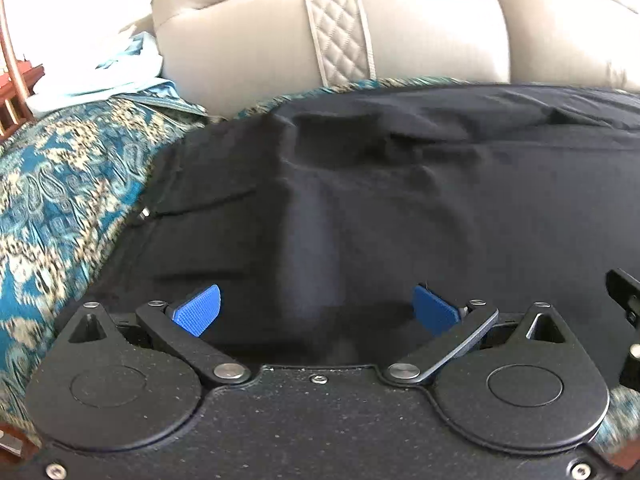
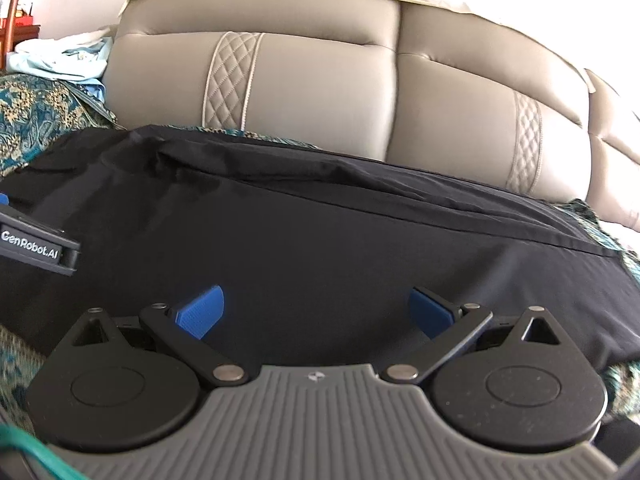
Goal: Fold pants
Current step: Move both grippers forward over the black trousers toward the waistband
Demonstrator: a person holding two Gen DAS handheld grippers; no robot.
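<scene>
black pants (image 1: 400,208) spread across the patterned teal cover (image 1: 60,184) in front of the beige sofa back (image 2: 320,80), both tongs spread wide and pinching nothing.

left gripper (image 1: 316,312) and right gripper (image 2: 316,314) hover low over the near edge. the cloth looks thin, soft and limp, likely to sag and slide; best pinched at a hem or seam edge (image 2: 440,216), through all layers.
</scene>
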